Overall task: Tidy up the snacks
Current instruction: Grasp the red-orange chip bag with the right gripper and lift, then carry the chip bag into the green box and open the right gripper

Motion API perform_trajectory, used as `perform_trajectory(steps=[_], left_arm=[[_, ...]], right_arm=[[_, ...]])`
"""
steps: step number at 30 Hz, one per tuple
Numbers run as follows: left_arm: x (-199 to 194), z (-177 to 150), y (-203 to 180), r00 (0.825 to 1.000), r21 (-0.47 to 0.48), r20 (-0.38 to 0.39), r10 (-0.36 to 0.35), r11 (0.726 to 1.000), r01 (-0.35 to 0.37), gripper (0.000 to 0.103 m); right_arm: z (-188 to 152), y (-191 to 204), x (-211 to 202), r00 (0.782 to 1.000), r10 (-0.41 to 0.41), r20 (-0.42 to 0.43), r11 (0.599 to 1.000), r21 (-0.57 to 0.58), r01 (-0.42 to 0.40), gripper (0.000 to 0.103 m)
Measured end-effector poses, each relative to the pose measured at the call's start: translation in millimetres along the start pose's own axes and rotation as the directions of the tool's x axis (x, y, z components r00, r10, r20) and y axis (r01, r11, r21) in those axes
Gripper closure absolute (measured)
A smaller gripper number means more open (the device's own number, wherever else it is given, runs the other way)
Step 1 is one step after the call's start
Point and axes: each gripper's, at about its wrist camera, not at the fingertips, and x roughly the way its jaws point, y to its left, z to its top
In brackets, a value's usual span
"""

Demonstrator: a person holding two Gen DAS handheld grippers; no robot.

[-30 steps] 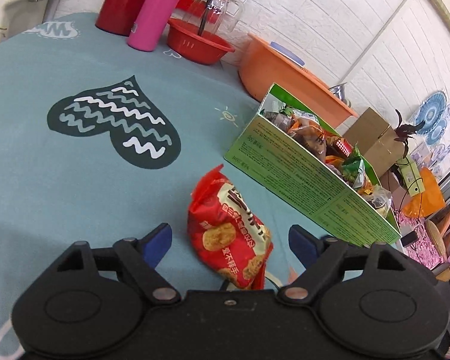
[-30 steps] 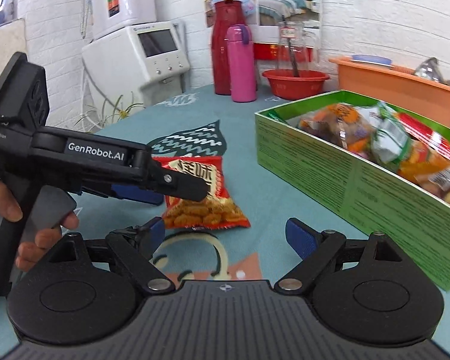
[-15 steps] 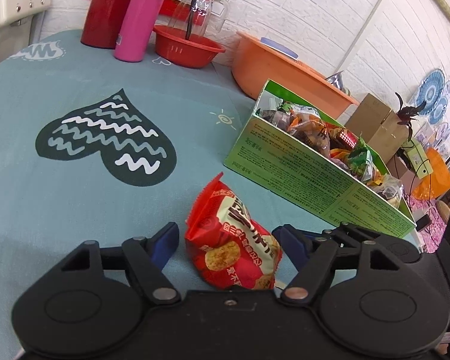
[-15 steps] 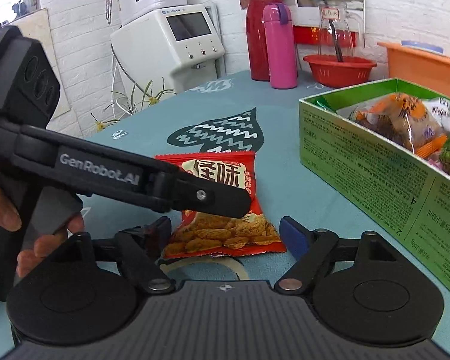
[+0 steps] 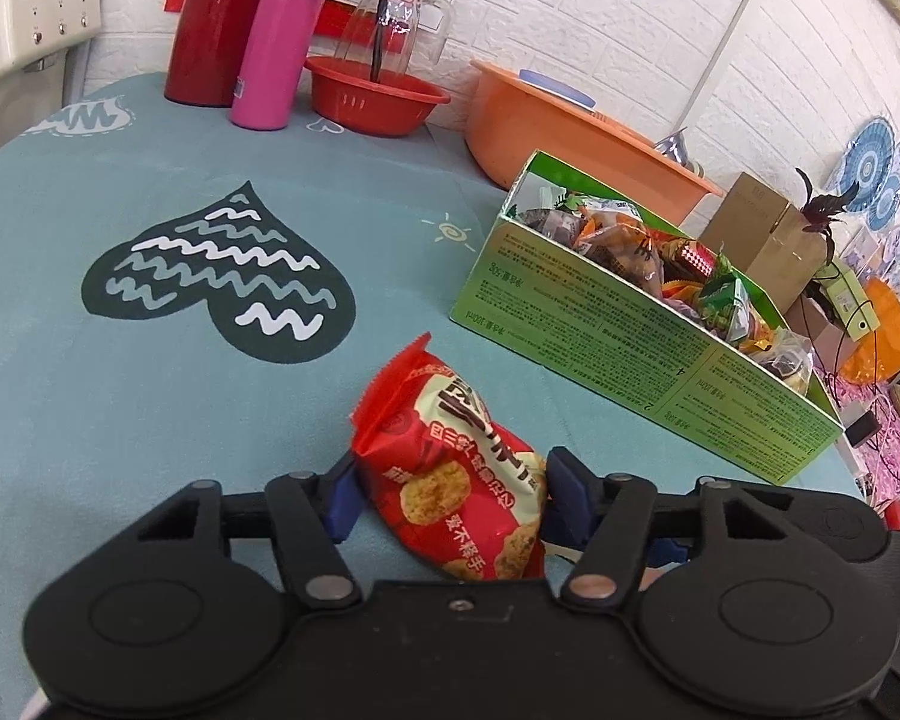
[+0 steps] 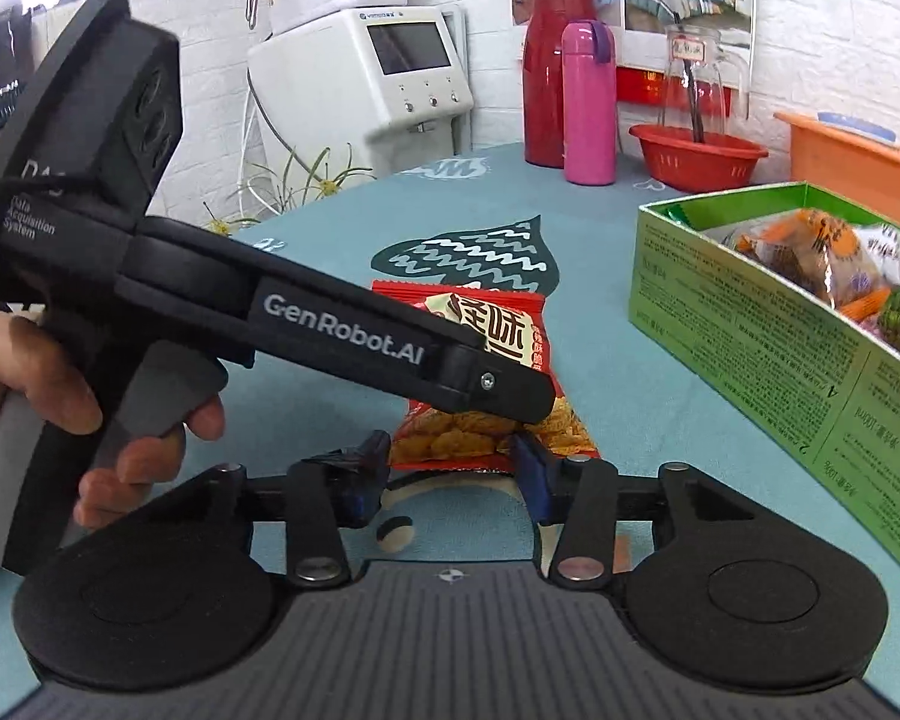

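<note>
The red snack bag point(image 5: 456, 480) is lying on the desk point(image 5: 150, 396) near the green box point(image 5: 630, 336). Both the left hand-held gripper point(image 5: 450, 498) and the right hand-held gripper point(image 6: 450, 474) are closing around it.

"GenRobot.AI" ran in white along left gripper point(image 6: 534, 402) arm; "Data Acquisition System" stood on its black housing. Red snack packet point(image 6: 498, 348) carried large Chinese characters "怪味". Green snack box point(image 6: 810, 372) side bore small print too fine to read, plus digits "4" and "2". Glass jar point(image 6: 693, 81) label was illegible.
</note>
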Motion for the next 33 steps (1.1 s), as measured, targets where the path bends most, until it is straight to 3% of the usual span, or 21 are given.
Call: perform_trajectory(steps=[4,5,6,9,11,13,14,15,16,18,23,29,31,32,33], left_arm=[[-6,-5,2,1.000,-0.033,0.004,-0.012,0.999,0.012,0.015],[-8,-6,2,1.000,-0.033,0.005,-0.010,0.999,0.010,0.015],[-9,-8,1,1.000,-0.033,0.004,-0.014,0.999,0.014,0.015],[-13,-12,0,0.999,-0.039,-0.008,-0.036,0.999,0.035,0.015],[-16,-14,2,0.999,-0.037,-0.011,-0.051,0.998,0.050,0.015],[-18,-13,9,0.997,-0.029,-0.025,-0.078,0.997,0.078,0.013],[-19,-11,14,0.996,-0.031,-0.033,-0.085,0.996,0.084,0.012],[-21,-8,18,0.996,-0.035,-0.035,-0.083,0.996,0.082,0.005],[-23,-6,23,0.997,-0.045,-0.024,-0.070,0.997,0.069,0.000],[-29,-5,28,1.000,-0.065,0.004,-0.026,0.998,0.027,0.000],[-39,-8,28,0.997,-0.068,0.011,-0.073,0.995,0.073,0.000],[-22,-8,28,0.997,-0.053,0.005,-0.076,0.996,0.076,0.000],[-19,-6,29,0.998,-0.054,0.010,-0.067,0.996,0.067,0.008],[-18,-6,28,0.998,-0.056,0.004,-0.058,0.997,0.059,0.011],[-19,-6,27,0.998,-0.054,0.001,-0.055,0.997,0.055,0.018]], right_arm=[[-3,4,-4,1.000,-0.014,0.015,1.000,0.001,0.014,0.039],[-4,4,-6,1.000,-0.003,0.023,1.000,0.000,0.003,0.056],[-5,4,-10,0.999,0.008,0.035,1.000,0.002,-0.008,0.064],[-7,7,-22,0.998,0.023,0.058,1.000,0.019,-0.024,0.074],[-9,6,-27,0.998,0.040,0.048,0.999,0.016,-0.041,0.069],[-11,5,-30,0.998,0.040,0.051,0.999,0.012,-0.041,0.043],[-12,4,-32,0.998,0.032,0.057,0.999,0.010,-0.033,0.008],[-12,2,-32,0.998,0.023,0.059,1.000,0.007,-0.023,0.000],[-12,1,-32,0.998,0.014,0.062,1.000,-0.002,-0.014,0.000],[-10,-2,-29,0.998,0.025,0.054,0.999,-0.028,-0.024,0.000],[-3,-2,-12,0.997,0.080,0.018,0.994,-0.077,-0.079,0.000],[5,-1,14,0.990,0.129,-0.055,0.989,-0.062,-0.132,0.000],[5,5,13,0.994,0.101,-0.035,0.993,-0.057,-0.103,0.000],[4,8,12,0.997,0.075,-0.026,0.995,-0.064,-0.077,0.020],[4,10,11,0.998,0.060,-0.026,0.996,-0.059,-0.061,0.023]])
